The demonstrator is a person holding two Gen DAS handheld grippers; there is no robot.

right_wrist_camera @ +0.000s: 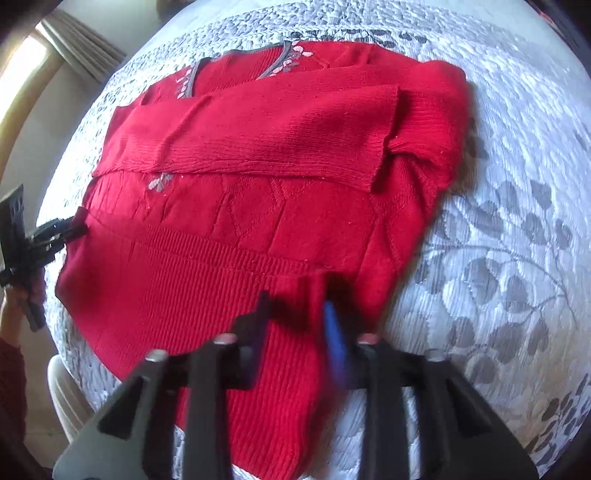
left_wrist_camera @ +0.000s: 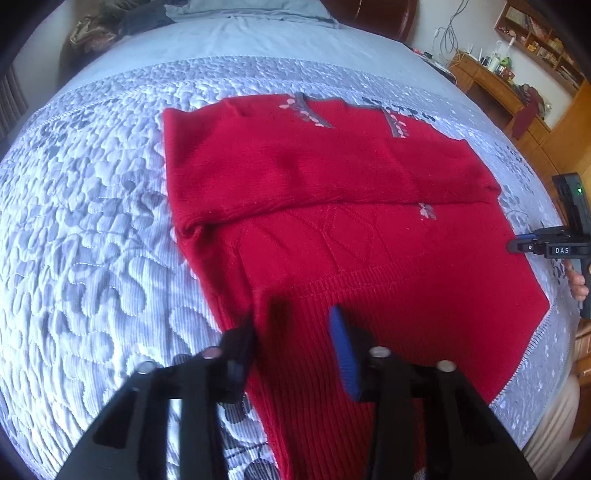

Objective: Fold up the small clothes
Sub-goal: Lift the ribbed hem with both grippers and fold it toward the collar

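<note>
A red knit sweater (left_wrist_camera: 332,177) lies flat on the bed, both sleeves folded across its chest, with a grey flowered neckline at the far end. My left gripper (left_wrist_camera: 291,321) hangs over the left part of the ribbed hem (left_wrist_camera: 406,332). Its jaws stand apart with knit between them, and a dark gap shows beside one finger. In the right wrist view my right gripper (right_wrist_camera: 295,306) straddles a raised ridge of the sweater (right_wrist_camera: 258,140) hem near its right edge, also with a gap showing. Each view catches the other gripper at the garment's side: right gripper (left_wrist_camera: 515,246), left gripper (right_wrist_camera: 79,227).
The quilted grey-and-white floral bedspread (left_wrist_camera: 92,258) surrounds the sweater. Pillows and dark clothes (left_wrist_camera: 155,18) lie at the head of the bed. A wooden desk with shelves (left_wrist_camera: 517,74) stands at the far right. A curtain and a bright window (right_wrist_camera: 55,48) are at the left. The bed's near edge (left_wrist_camera: 535,406) runs close to the hem.
</note>
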